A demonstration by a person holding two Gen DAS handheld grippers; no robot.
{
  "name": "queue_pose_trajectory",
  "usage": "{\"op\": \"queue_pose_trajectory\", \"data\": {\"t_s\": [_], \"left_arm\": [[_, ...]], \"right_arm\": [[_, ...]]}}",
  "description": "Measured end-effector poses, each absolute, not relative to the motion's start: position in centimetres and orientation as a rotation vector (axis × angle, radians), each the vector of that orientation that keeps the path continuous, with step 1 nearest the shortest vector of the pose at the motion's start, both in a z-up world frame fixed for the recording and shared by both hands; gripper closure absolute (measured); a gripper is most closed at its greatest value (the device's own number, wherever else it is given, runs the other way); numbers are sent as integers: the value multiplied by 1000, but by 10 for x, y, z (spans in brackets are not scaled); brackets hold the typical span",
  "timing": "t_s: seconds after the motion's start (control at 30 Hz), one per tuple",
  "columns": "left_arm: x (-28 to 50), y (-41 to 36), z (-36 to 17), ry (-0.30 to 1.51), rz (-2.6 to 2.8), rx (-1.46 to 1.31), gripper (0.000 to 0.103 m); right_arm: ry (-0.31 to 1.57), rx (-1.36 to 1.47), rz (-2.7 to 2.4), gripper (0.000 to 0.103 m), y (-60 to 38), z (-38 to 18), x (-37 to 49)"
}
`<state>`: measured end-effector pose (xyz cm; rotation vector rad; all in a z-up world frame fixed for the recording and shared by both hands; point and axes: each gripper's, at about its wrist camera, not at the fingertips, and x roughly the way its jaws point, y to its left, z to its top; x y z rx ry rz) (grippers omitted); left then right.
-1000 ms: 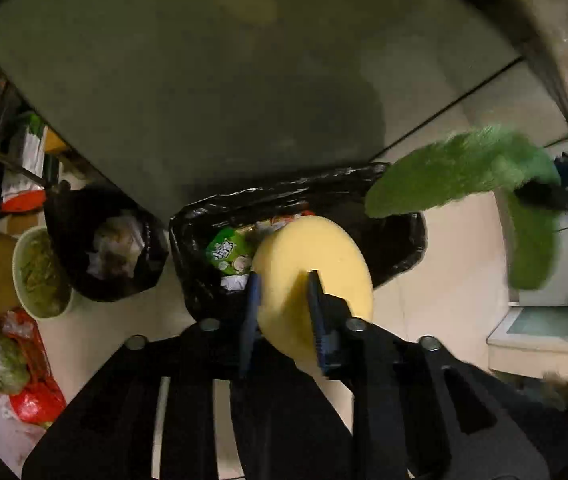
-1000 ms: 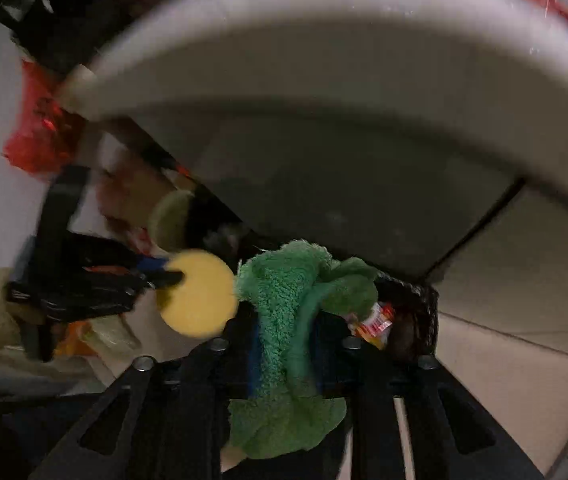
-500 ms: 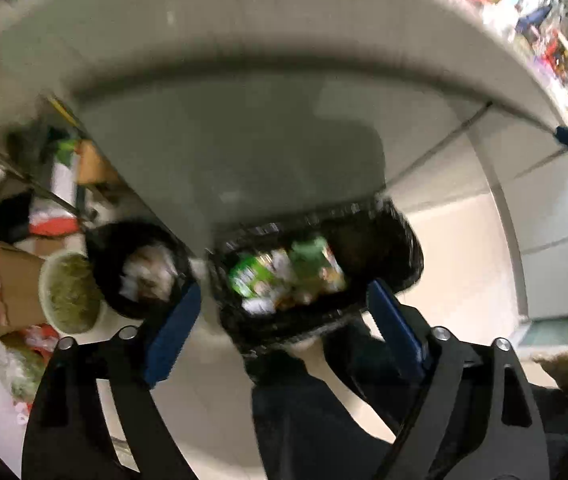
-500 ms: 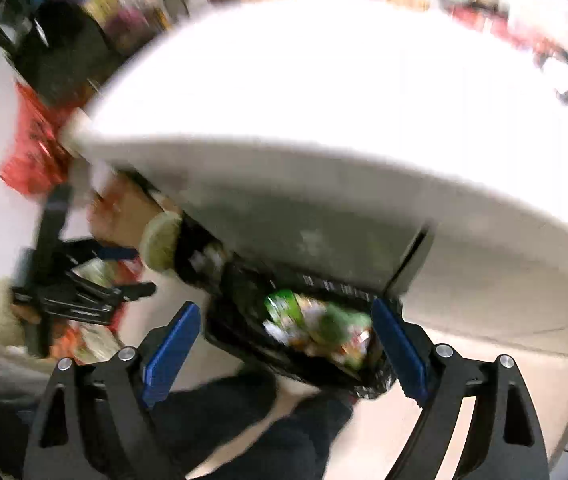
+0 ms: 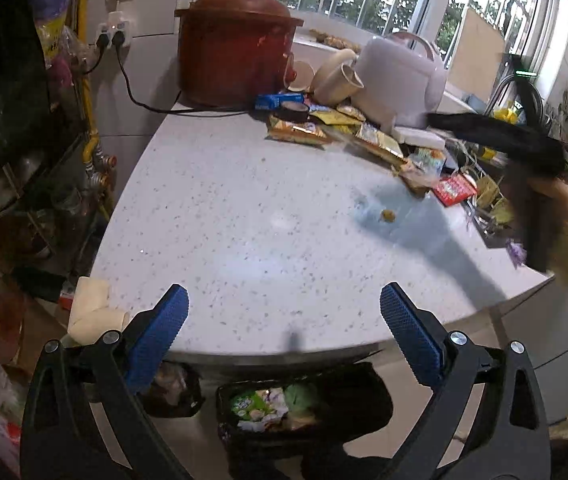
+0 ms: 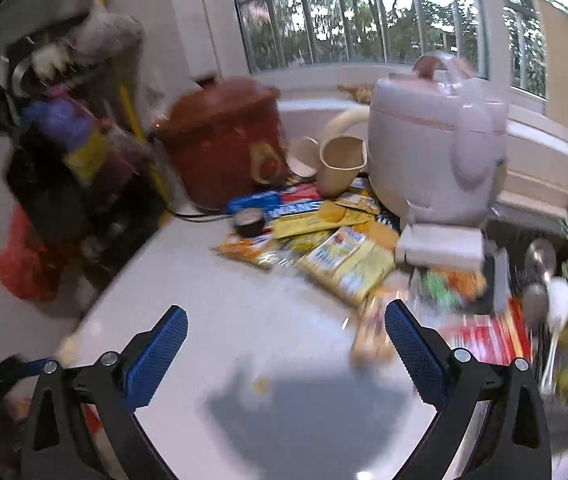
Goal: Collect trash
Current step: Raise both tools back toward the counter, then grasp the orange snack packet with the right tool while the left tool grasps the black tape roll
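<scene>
My left gripper (image 5: pixel 284 308) is open and empty above the front edge of the white speckled counter (image 5: pixel 244 216). Below it, on the floor, a black-lined bin (image 5: pixel 303 404) holds wrappers and green trash. My right gripper (image 6: pixel 285 328) is open and empty over the counter; it also shows in the left wrist view (image 5: pixel 523 148), blurred at the right. A pile of yellow and orange snack wrappers (image 6: pixel 323 248) lies at the back of the counter; it also shows in the left wrist view (image 5: pixel 323 128). A small crumb (image 5: pixel 387 215) lies mid-counter.
A red pot (image 5: pixel 236 48), a beige cup (image 5: pixel 339 80) and a pale rice cooker (image 5: pixel 399 80) stand behind the wrappers. A second black bag (image 5: pixel 172 388) hangs left of the bin. A sink with dishes (image 6: pixel 543 280) is at the right. Cluttered shelves (image 5: pixel 24 140) stand at the left.
One second ago my left gripper held a yellow sponge and my right a green cloth over the bin. Both opened half a second ago; now both are raised and face the counter.
</scene>
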<state>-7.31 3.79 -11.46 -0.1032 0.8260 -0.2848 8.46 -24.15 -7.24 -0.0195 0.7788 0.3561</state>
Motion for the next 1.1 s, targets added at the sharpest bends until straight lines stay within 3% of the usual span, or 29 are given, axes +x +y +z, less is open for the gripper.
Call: {"op": "queue_pose_trajectory", "data": {"t_s": [0.2, 0.43, 0.47, 0.5, 0.63, 0.73, 0.93, 1.1], "left_arm": [[-82, 57, -114, 838, -198, -133, 9], [-86, 80, -120, 871, -94, -206, 9], [-87, 81, -120, 872, -87, -207, 9], [-88, 82, -121, 872, -81, -206, 9], [-84, 80, -119, 873, -88, -197, 9], [-76, 73, -117, 869, -121, -189, 9], [-20, 52, -109, 843, -220, -187, 9], [77, 40, -106, 833, -286, -287, 9]], "right_arm": [[864, -396, 327, 5, -200, -123, 144], [939, -479, 315, 6, -205, -152, 180], [956, -464, 329, 10, -207, -155, 182], [976, -449, 345, 25, -209, -158, 182], [930, -443, 365, 55, -211, -146, 169], [880, -385, 417, 72, -212, -122, 149], [852, -215, 480, 81, -225, -82, 110], [787, -41, 473, 84, -245, -51, 73]]}}
